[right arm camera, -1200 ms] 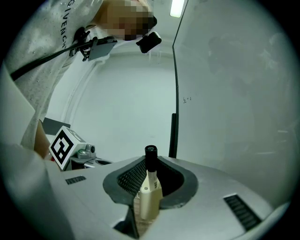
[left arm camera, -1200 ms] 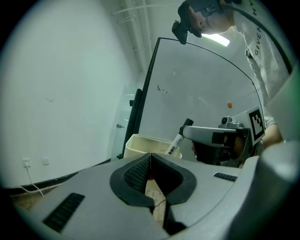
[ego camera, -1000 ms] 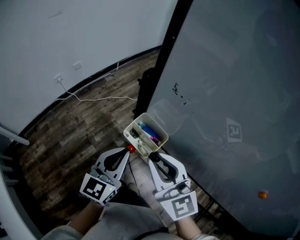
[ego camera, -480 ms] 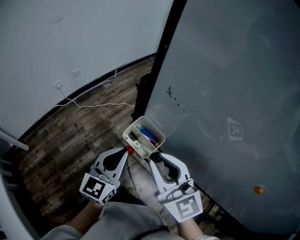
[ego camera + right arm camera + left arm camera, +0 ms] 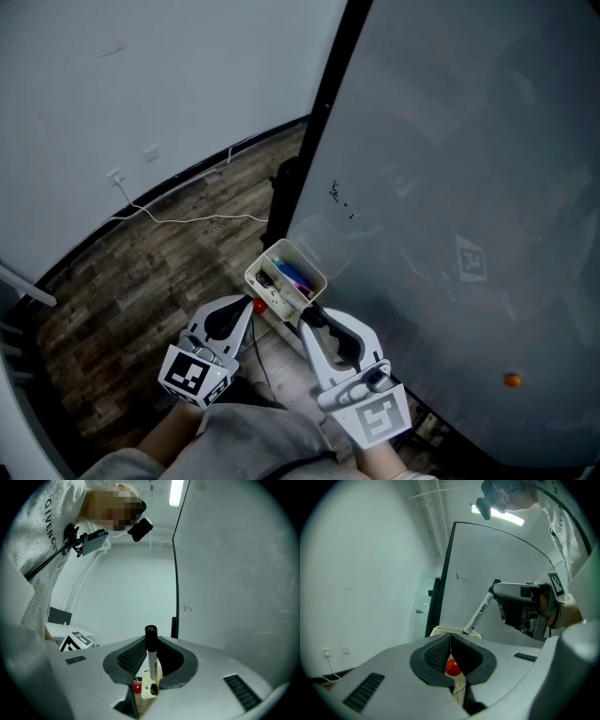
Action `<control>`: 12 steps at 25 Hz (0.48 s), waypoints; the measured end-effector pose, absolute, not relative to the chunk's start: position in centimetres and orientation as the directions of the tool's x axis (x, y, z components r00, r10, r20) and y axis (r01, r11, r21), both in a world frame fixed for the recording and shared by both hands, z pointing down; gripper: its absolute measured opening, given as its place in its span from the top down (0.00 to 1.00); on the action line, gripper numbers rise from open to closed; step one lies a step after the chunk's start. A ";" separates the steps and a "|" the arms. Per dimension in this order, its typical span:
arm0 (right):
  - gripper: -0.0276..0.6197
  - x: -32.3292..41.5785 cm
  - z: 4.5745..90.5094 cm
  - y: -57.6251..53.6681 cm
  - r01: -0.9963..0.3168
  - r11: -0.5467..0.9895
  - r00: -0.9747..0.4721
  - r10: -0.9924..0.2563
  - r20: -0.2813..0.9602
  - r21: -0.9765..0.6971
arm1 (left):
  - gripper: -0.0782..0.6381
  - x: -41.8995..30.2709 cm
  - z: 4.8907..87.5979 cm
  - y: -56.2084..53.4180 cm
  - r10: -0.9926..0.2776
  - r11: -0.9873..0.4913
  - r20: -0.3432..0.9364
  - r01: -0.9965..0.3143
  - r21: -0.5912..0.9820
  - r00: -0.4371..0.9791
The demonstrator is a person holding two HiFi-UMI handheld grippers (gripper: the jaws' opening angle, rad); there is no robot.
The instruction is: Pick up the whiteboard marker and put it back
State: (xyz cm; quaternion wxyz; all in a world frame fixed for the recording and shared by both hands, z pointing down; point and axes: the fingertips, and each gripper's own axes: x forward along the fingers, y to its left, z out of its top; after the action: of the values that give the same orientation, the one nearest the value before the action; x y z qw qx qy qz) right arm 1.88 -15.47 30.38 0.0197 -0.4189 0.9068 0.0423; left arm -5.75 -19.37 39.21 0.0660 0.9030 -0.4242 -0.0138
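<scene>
A cream pen holder (image 5: 257, 273) with several markers hangs on the whiteboard (image 5: 450, 187). My right gripper (image 5: 302, 314) is shut on a white whiteboard marker (image 5: 152, 663) with a black cap. The marker stands upright between the pads, right over the holder (image 5: 151, 687). In the left gripper view the marker (image 5: 479, 612) slants down with its lower end at the holder's rim (image 5: 440, 630). My left gripper (image 5: 255, 307) is at the holder's left side. Its jaws are shut on a small red round piece (image 5: 453, 667).
The whiteboard's black frame (image 5: 323, 103) runs up the middle, and its stand foot sits on the wood floor. A white cable (image 5: 187, 217) trails from a wall socket (image 5: 117, 175). An orange magnet (image 5: 512, 380) sticks to the board at lower right.
My right gripper has risen a little with the marker still in it. The left gripper has stayed at the holder's side.
</scene>
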 end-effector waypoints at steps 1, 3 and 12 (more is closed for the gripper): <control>0.84 1.8 29.9 -15.5 -0.760 0.647 -0.650 -0.756 -0.078 0.063 | 0.87 -5.7 39.2 -19.5 -0.769 -0.630 0.032 -0.765 0.131 0.639; 0.84 1.5 28.8 -15.7 -0.758 0.649 -0.652 -0.752 -0.099 0.069 | 0.87 -5.7 39.1 -19.6 -0.769 -0.630 0.030 -0.766 0.131 0.638; 0.84 1.3 27.2 -15.6 -0.751 0.656 -0.659 -0.742 -0.122 0.070 | 0.87 -5.3 38.5 -20.1 -0.768 -0.633 0.014 -0.762 0.134 0.640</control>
State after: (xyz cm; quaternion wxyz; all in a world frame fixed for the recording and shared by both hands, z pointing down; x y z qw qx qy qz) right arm 1.32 -15.63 27.22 0.0411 -0.4108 0.9090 0.0571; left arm -5.34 -20.10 38.53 0.0640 0.9034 -0.4234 -0.0223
